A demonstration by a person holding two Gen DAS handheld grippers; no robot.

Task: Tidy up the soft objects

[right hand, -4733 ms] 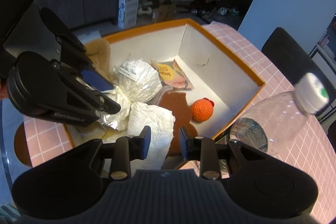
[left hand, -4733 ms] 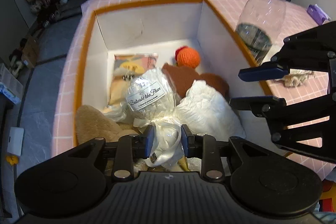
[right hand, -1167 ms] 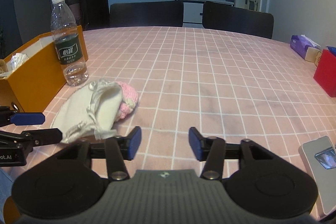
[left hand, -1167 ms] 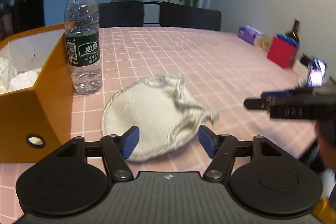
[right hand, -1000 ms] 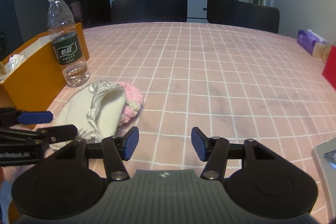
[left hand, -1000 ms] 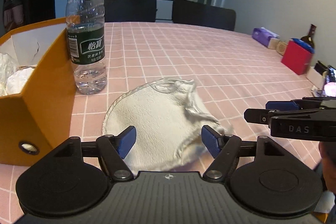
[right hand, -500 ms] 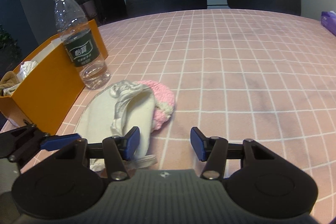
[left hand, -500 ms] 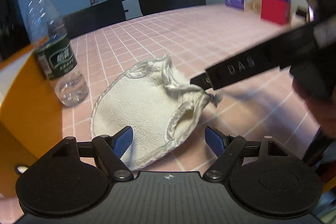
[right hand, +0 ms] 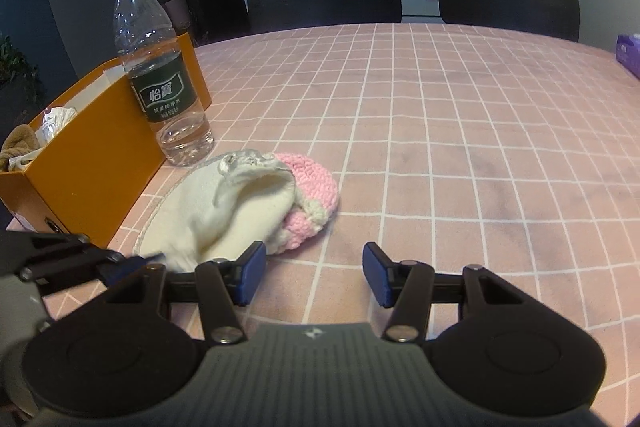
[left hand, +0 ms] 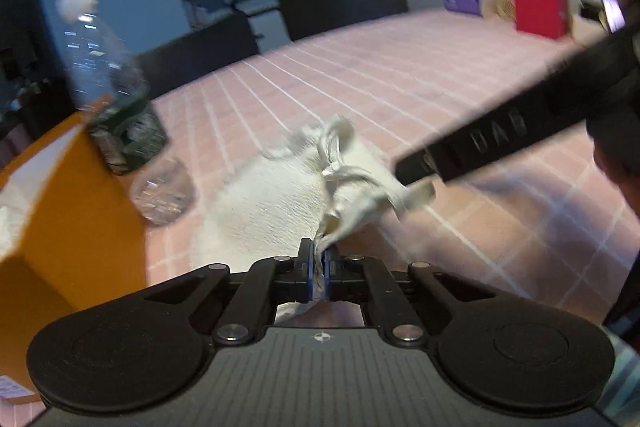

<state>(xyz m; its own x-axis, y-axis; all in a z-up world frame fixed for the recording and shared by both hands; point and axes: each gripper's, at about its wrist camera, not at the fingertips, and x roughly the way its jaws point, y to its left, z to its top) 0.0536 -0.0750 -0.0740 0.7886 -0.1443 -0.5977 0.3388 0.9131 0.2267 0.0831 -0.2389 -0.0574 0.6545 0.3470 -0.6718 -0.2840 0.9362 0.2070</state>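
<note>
A white cloth pouch (right hand: 224,211) lies on the pink checked table, partly covering a pink knitted piece (right hand: 312,187). In the left wrist view the pouch (left hand: 280,203) is blurred and its near edge is pulled up. My left gripper (left hand: 319,263) is closing, and its pads pinch that edge. It also shows at the lower left of the right wrist view (right hand: 136,263). My right gripper (right hand: 314,277) stands open just in front of the pouch and the knitted piece, with nothing between its fingers. One of its fingers (left hand: 480,143) reaches in over the pouch's right side.
An orange box (right hand: 92,163) holding several soft things stands left of the pouch. A water bottle (right hand: 160,87) stands upright between them, close to both. A red box (left hand: 540,11) and a purple tissue pack (right hand: 628,53) sit far right. Dark chairs (right hand: 324,1) line the far edge.
My left gripper went from wide open to shut on the pouch's near edge and rolled, so the view tilts. The pouch edge is drawn up. The right gripper stayed open.
</note>
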